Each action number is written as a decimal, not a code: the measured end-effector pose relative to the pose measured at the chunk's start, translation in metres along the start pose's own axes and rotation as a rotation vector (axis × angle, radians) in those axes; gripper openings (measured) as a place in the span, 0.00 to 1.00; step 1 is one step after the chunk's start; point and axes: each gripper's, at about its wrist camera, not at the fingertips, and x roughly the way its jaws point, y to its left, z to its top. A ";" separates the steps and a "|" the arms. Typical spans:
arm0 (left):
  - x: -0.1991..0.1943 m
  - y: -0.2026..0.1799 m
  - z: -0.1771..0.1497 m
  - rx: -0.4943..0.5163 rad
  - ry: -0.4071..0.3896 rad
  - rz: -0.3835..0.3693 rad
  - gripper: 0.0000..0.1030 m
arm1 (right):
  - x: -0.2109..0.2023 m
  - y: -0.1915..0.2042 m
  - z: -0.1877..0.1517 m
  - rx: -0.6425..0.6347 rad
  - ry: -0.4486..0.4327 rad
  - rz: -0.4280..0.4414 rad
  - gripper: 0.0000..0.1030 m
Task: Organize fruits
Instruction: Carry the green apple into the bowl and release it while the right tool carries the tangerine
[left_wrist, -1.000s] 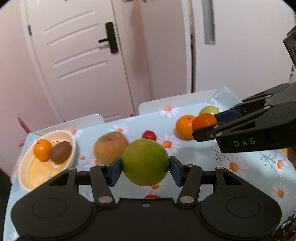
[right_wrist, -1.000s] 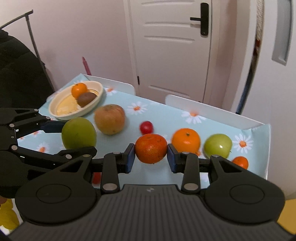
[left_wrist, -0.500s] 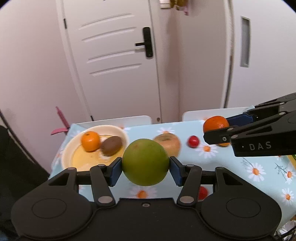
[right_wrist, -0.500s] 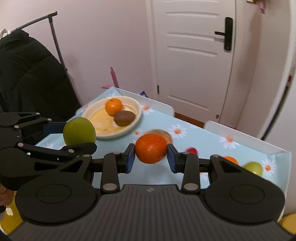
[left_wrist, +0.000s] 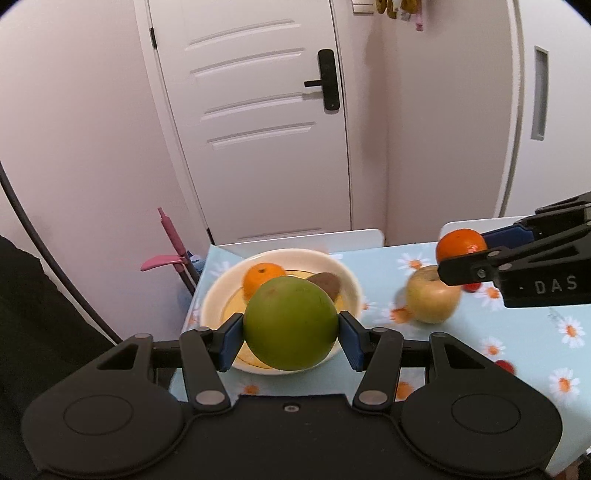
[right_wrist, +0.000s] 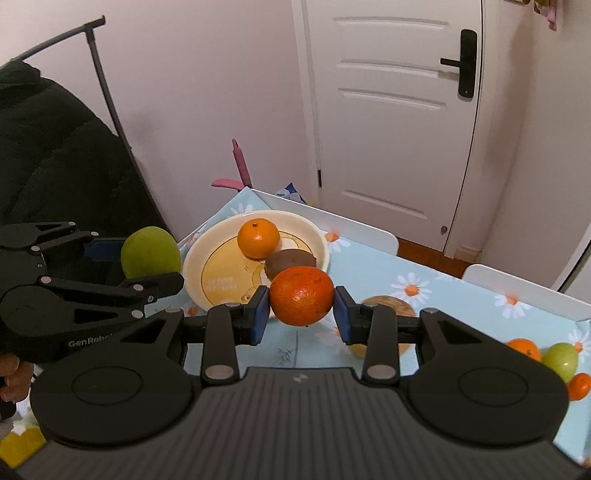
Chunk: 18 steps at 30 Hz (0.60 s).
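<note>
Gripping green apple (left_wrist: 290, 323), left gripper (left_wrist: 290, 332) clamped, above cream bowl (left_wrist: 343, 275) near rim. Right gripper (right_wrist: 301, 314) clamped on tangerine (right_wrist: 301, 295); bowl at its 11 o'clock, holding orange (right_wrist: 258, 237), kiwi (right_wrist: 290, 260).

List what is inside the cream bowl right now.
The cream bowl holds an orange and a brown kiwi. The held mandarin hides part of its near rim; nothing else shows inside.
</note>
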 end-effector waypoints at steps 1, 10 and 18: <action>0.005 0.006 0.000 0.004 0.003 -0.005 0.57 | 0.006 0.003 0.001 0.005 0.004 -0.007 0.50; 0.057 0.050 0.000 0.042 0.028 -0.046 0.57 | 0.056 0.027 0.008 0.048 0.045 -0.068 0.50; 0.111 0.069 -0.002 0.069 0.065 -0.067 0.57 | 0.099 0.040 0.008 0.064 0.093 -0.122 0.50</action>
